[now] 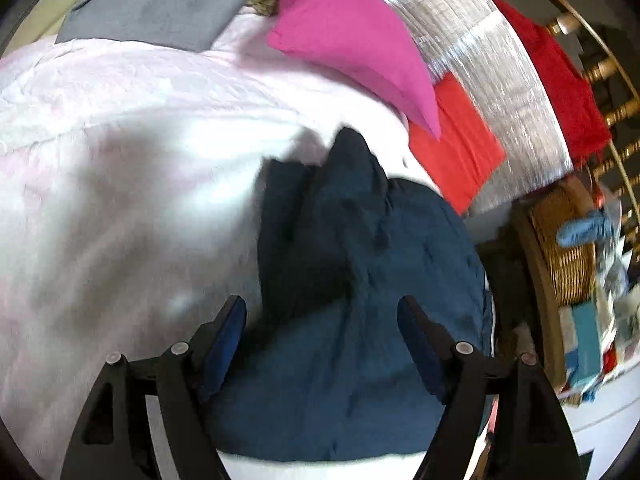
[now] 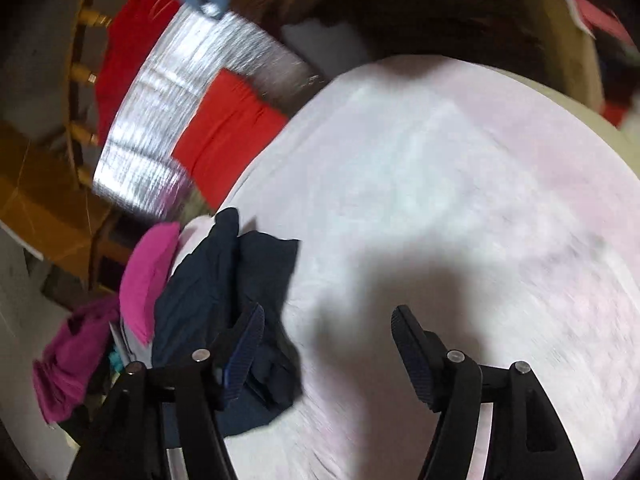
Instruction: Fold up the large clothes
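A crumpled navy garment [image 1: 360, 280] lay in soft folds on a pale pink sheet [image 1: 120, 140], whose cloth looked faintly wrinkled and was blurred in both views. Beyond it sat a folded magenta cloth [image 1: 344, 36], a flat orange-red cloth [image 1: 460, 140] and a grey cloth [image 1: 168, 0], with a shiny, ribbed silver sheet [image 1: 472, 60] behind them. A red cloth [image 1: 560, 80] hung over a wooden spindle rail [image 1: 600, 68]. To the side, a woven wicker basket [image 1: 560, 248] held a blue item [image 1: 584, 228]; what it was could not be told. The left gripper [image 1: 322, 312] hung over the navy garment with its jaws wide apart, gripping nothing. The right gripper [image 2: 328, 320] was likewise wide open and empty above the sheet, its left finger [image 2: 244, 356] overlapping the garment's [image 2: 224, 280] edge; contact could not be judged.
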Demonstrator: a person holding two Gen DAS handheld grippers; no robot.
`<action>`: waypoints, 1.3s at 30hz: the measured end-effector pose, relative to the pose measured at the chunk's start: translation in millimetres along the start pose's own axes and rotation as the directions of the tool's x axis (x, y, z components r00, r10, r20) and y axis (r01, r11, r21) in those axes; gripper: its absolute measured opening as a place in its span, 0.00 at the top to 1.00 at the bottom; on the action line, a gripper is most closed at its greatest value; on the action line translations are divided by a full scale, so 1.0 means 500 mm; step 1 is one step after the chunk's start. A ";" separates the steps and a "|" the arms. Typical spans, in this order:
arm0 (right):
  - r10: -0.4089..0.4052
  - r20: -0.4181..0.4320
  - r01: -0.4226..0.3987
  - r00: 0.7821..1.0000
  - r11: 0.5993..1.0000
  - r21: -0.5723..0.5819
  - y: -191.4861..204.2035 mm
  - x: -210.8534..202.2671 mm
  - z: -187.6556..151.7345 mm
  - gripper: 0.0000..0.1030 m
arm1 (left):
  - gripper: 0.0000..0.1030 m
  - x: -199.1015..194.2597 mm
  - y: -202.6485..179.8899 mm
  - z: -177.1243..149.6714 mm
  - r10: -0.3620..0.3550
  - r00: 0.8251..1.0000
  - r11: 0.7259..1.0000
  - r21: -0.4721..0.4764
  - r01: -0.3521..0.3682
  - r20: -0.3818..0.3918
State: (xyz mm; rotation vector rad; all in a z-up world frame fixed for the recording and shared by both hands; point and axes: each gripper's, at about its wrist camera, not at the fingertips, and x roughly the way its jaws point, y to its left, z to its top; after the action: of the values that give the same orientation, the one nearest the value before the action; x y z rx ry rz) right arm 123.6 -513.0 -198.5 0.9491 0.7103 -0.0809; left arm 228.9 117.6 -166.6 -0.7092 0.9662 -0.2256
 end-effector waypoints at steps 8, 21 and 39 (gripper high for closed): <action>0.126 0.009 -0.121 0.992 0.967 -0.225 0.137 0.005 -0.056 0.51 | 0.23 -0.041 -0.109 -0.086 0.139 0.982 0.960 0.225 -0.166 0.129; -0.046 -0.181 -0.007 0.982 0.958 -0.286 0.207 0.190 -0.108 0.72 | 0.15 0.027 0.017 -0.020 0.232 0.972 0.972 0.039 -0.231 -0.034; -0.022 -0.277 -0.120 0.961 0.867 -0.483 0.348 0.261 -0.242 0.56 | 0.11 0.111 -0.176 -0.160 0.321 0.946 0.794 0.532 -0.294 0.044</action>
State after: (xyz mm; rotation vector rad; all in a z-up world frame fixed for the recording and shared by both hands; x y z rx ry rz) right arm 224.6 -285.5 -196.3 0.4803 0.9075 0.2777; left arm 206.5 -11.2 -176.6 -0.0256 0.9895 -0.2105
